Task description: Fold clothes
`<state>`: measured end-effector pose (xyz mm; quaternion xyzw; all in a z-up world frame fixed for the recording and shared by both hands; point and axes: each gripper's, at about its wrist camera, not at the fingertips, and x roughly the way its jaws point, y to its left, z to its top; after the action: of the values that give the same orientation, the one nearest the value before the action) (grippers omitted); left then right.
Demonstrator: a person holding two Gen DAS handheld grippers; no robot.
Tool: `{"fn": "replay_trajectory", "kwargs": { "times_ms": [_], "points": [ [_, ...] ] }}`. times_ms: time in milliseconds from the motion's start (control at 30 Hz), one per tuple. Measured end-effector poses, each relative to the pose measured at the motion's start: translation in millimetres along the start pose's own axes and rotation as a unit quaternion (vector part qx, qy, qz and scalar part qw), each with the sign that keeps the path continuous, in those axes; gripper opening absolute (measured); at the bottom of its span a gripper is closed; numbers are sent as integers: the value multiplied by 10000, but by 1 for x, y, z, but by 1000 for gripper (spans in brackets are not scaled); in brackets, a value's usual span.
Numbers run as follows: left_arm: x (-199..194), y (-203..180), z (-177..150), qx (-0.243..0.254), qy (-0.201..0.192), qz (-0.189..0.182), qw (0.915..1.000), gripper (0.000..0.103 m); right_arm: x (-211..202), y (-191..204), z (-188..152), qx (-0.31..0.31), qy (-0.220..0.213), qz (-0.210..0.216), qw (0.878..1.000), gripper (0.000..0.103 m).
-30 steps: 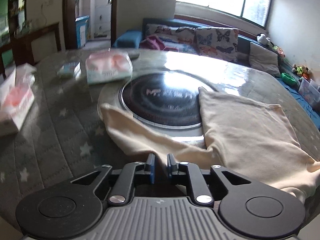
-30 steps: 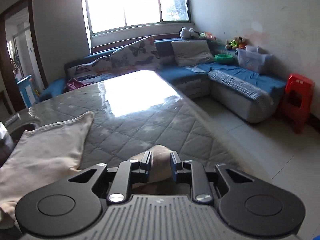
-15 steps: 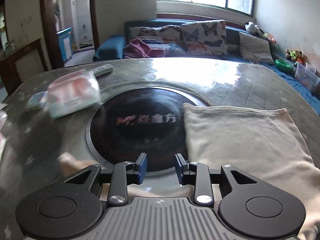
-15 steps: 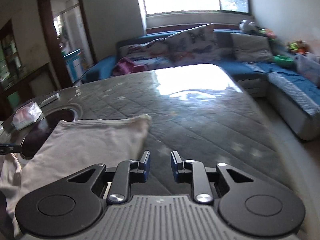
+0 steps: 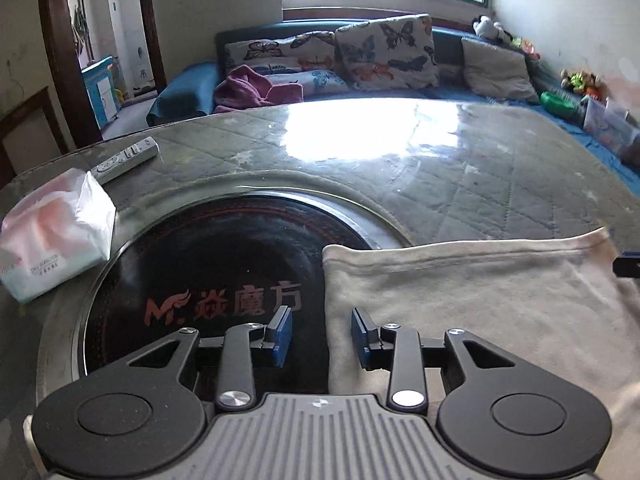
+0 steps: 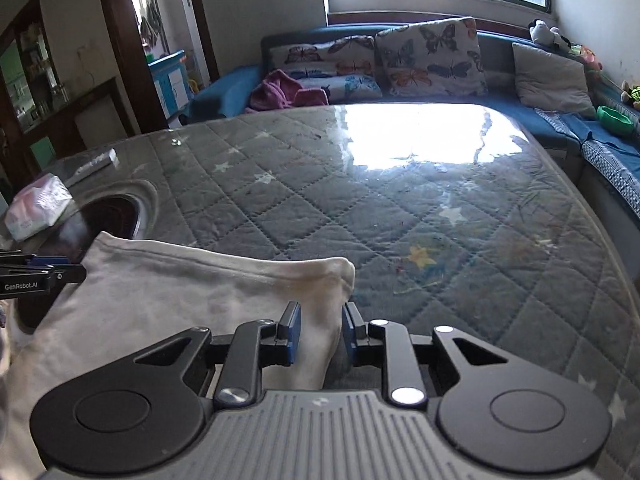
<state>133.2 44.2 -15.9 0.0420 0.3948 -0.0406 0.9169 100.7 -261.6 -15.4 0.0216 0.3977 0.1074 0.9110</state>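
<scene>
Wide quilted counter [image 6: 420, 208] under a glossy clear cover fills both views, window glare bright across its far half. Set into it, the round black glass cooktop [image 5: 208, 264] with red lettering. Lying flat across the counter's near side is the cream garment [image 5: 480, 300], folded over, its left edge draped over the cooktop's right rim, its far right corner [image 6: 340, 270] bunched up a little.

Left gripper [image 5: 321, 336] hangs low over that left edge, jaws apart with blue pads on either side of the cloth's border, nothing pinched between them. Over in the right wrist view, the right gripper [image 6: 319, 334] sits at the garment's right corner, jaws only narrowly apart, cloth running down between them; whether the pads actually press on it, I cannot tell.

Left of the cooktop, a soft white tissue pack [image 5: 56, 240], and just beyond it a grey remote control [image 5: 124, 160] lying flat.
</scene>
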Motion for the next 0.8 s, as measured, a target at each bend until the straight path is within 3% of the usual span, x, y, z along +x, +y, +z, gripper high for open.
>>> {"fn": "replay_trajectory", "kwargs": {
  "times_ms": [67, 100, 167, 233, 467, 700, 800],
  "points": [
    [3, 0, 1, 41, -43, -79, 10000, 32, 5, 0, 3, -26, 27, -4, 10000, 21],
    [4, 0, 2, 75, -64, -136, 9999, 23, 8, -1, 4, -38, 40, -6, 10000, 20],
    [7, -1, 2, 171, -110, -257, 9995, 9, 12, 0, 8, -79, 60, -1, 10000, 8],
    [7, -5, 5, 317, -214, -210, 9990, 6, 15, 2, 13, -175, 13, -41, 9998, 5],
    [16, 1, 29, 290, -447, -27, 9986, 5, 33, 10, 46, -380, -242, -68, 9990, 4],
    [42, 5, 46, 257, -289, 237, 9990, 5, 76, 11, 67, -534, -50, -113, 9985, 5],
    [45, 6, 44, 242, -229, 269, 9991, 10, 75, 11, 67, -541, -62, -133, 9984, 16]
  ]
}}
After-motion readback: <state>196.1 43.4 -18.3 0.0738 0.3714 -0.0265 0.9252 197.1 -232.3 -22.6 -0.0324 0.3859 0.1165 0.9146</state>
